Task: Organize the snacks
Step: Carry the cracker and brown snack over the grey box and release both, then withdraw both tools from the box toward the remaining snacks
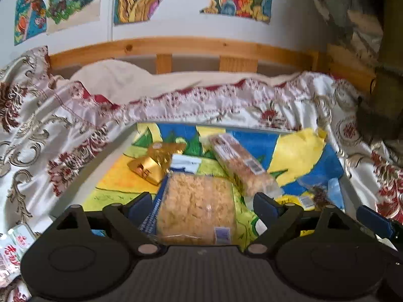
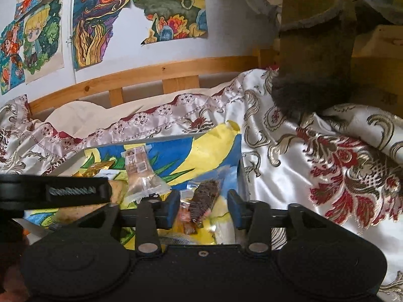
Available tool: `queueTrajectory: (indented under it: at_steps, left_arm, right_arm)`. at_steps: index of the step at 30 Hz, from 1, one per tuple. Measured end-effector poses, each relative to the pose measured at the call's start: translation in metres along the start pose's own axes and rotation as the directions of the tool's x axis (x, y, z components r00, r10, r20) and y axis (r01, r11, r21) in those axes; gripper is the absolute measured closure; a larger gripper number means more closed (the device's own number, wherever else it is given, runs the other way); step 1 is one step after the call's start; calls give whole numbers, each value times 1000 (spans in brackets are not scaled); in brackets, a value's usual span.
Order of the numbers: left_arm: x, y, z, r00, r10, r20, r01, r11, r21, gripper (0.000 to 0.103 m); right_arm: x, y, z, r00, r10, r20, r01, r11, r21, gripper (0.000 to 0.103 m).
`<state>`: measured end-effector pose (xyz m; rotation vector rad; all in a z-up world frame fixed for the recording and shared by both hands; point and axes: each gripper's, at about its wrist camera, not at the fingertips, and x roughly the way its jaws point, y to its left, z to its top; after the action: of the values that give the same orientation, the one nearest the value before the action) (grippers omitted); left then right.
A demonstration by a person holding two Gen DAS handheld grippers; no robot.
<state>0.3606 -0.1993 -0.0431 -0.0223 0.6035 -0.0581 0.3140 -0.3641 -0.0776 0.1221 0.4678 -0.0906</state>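
In the left wrist view my left gripper (image 1: 202, 205) stands open around a clear pack of golden flaky snack (image 1: 196, 209). The pack lies flat on a colourful painted sheet (image 1: 297, 156), with a gap at each pad. Beyond it lie a long cracker pack (image 1: 239, 161), a gold-wrapped piece (image 1: 151, 163) and a small white-and-blue packet (image 1: 185, 163). In the right wrist view my right gripper (image 2: 204, 206) is open, and a dark brown bar in clear wrap (image 2: 205, 196) lies between its fingers without touching them. The cracker pack (image 2: 141, 171) is to its left.
Patterned satin cloth (image 2: 314, 166) is bunched around the painted sheet, with a wooden rail (image 1: 176, 47) and a wall of drawings behind. White packets with red print (image 1: 12, 251) lie at the lower left. A dark furry thing (image 2: 309, 88) hangs at the right. The left gripper's body (image 2: 50, 191) crosses the right wrist view.
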Motion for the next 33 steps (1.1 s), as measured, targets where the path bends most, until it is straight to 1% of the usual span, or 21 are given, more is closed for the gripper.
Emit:
queueTrajectory:
  at_steps: [1, 3, 5, 7, 8, 10, 11, 13, 15, 18, 23, 28, 31, 33]
  left_arm:
    - [-4, 1, 1, 1000, 6, 12, -6, 1000, -3, 10]
    - [-13, 4, 3, 999, 27, 43, -26, 1000, -15, 6]
    - [-24, 9, 5, 996, 45, 72, -43, 999, -30, 4]
    - [-36, 14, 8, 993, 63, 98, -60, 998, -36, 3]
    - [-43, 17, 9, 991, 73, 112, -69, 997, -35, 2]
    - [-58, 23, 10, 986, 90, 137, -87, 996, -32, 1]
    - [-65, 26, 11, 984, 100, 147, -96, 995, -32, 1]
    - [-81, 35, 10, 980, 118, 160, -113, 993, -35, 1]
    - [-98, 46, 7, 976, 137, 168, -131, 990, -48, 1]
    - [-127, 63, -4, 965, 184, 189, -172, 982, -76, 1]
    - [-169, 89, -20, 956, 212, 204, -200, 977, -80, 1]
    - [-207, 111, -36, 957, 215, 195, -202, 976, -84, 1]
    - [-225, 122, -47, 962, 201, 187, -196, 980, -44, 1]
    - [-236, 127, -56, 965, 195, 174, -196, 981, -12, 1]
  right_arm:
    - [-2, 0, 1, 1000, -3, 6, 3, 1000, 0, 47]
    - [-5, 0, 3, 1000, -8, 18, 8, 1000, 4, 43]
    - [-10, 0, 6, 999, -20, 33, 20, 1000, 15, 37]
    - [-19, 0, 9, 998, -29, 60, 27, 999, 29, 26]
    - [-24, -1, 11, 997, -29, 78, 26, 999, 36, 23]
    - [-37, -2, 15, 992, -34, 118, 27, 998, 55, 12]
    - [-44, -3, 17, 990, -36, 135, 27, 998, 62, 10]
    - [-61, -4, 20, 983, -40, 177, 27, 997, 74, 1]
    - [-76, -4, 23, 977, -54, 208, 36, 996, 86, 1]
    - [-95, -4, 24, 971, -55, 231, 36, 996, 86, 1]
    - [-131, 8, 19, 964, -32, 263, 21, 999, 45, 1]
    - [-175, 27, 7, 958, 33, 286, -28, 999, -22, 1]
    - [-199, 41, 1, 951, 68, 301, -48, 996, -72, 1]
    - [-212, 49, -4, 949, 89, 301, -68, 994, -81, 1]
